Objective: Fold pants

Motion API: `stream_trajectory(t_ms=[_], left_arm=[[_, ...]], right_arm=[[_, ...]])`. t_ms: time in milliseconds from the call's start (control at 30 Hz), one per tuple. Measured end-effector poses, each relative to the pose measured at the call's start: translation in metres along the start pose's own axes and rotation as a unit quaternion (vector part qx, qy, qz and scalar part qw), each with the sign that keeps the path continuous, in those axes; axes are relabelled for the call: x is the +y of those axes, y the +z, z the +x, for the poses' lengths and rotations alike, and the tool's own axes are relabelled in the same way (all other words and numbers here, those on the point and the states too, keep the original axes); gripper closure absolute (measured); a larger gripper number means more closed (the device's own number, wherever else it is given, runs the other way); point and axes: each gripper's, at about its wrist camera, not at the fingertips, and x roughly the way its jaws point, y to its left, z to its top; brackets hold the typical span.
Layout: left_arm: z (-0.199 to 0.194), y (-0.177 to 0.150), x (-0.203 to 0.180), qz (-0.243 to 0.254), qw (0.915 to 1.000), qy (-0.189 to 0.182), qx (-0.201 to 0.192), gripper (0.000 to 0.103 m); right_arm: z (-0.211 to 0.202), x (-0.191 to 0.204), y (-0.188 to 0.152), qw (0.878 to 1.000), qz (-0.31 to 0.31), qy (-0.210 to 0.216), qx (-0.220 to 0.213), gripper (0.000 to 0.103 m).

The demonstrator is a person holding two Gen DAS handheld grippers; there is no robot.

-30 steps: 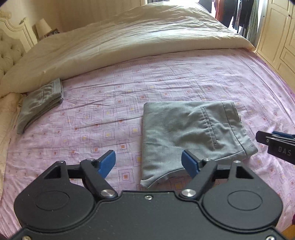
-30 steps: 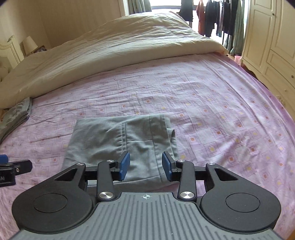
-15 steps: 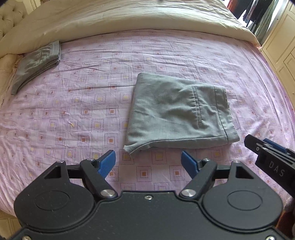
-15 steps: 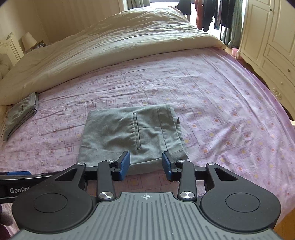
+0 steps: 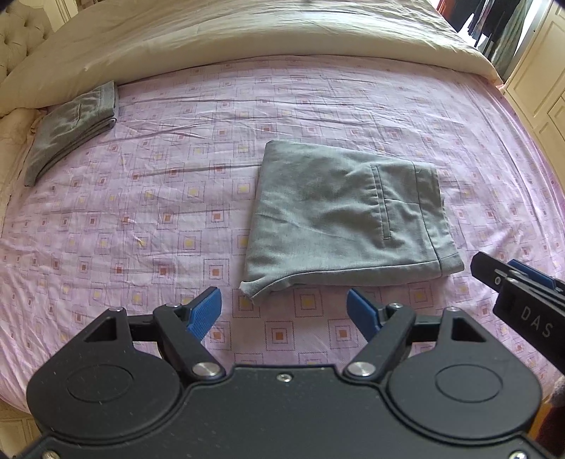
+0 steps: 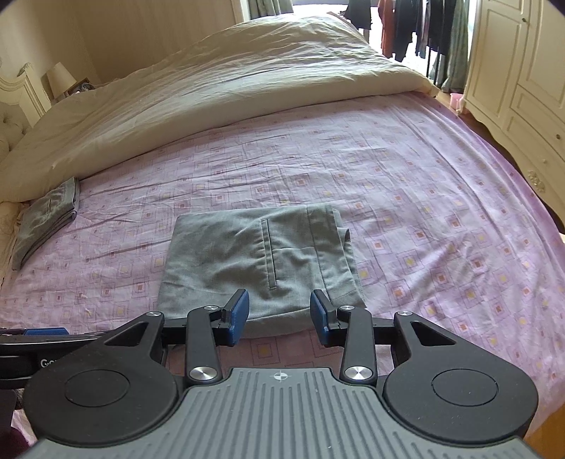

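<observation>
The grey pants (image 5: pixel 346 219) lie folded into a flat rectangle on the purple patterned bed sheet (image 5: pixel 141 219), waistband and back pocket to the right. They also show in the right wrist view (image 6: pixel 261 261). My left gripper (image 5: pixel 284 312) is open and empty, held just short of the fold's near left corner. My right gripper (image 6: pixel 279 317) is open and empty above the near edge of the pants; it shows at the right edge of the left wrist view (image 5: pixel 519 282).
A second folded grey garment (image 5: pixel 70 127) lies at the far left of the bed, by the cream duvet (image 5: pixel 247 31) bunched along the far side. A cream wardrobe (image 6: pixel 522 60) stands to the right. Clothes hang by the window (image 6: pixel 416 31).
Both grippers have pulled back and up from the pants, which now lie farther away in both views. Both stay open and empty. The pants have not moved.
</observation>
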Motion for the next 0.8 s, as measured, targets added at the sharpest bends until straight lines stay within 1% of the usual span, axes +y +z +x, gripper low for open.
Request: stream_trajectory(t_ms=[433, 800], left_arm=[[0.0009, -0.0001, -0.0030, 0.012, 0.9999, -0.001, 0.000, 0.024], [0.0023, -0.0004, -0.0029, 0.009, 1.0000, 0.000, 0.002, 0.024]], right_arm=[[0.0044, -0.0020, -0.0012, 1.000, 0.003, 0.004, 0.010, 0.066], [0.0058, -0.0001, -0.0007, 1.000, -0.003, 0.007, 0.013, 0.066]])
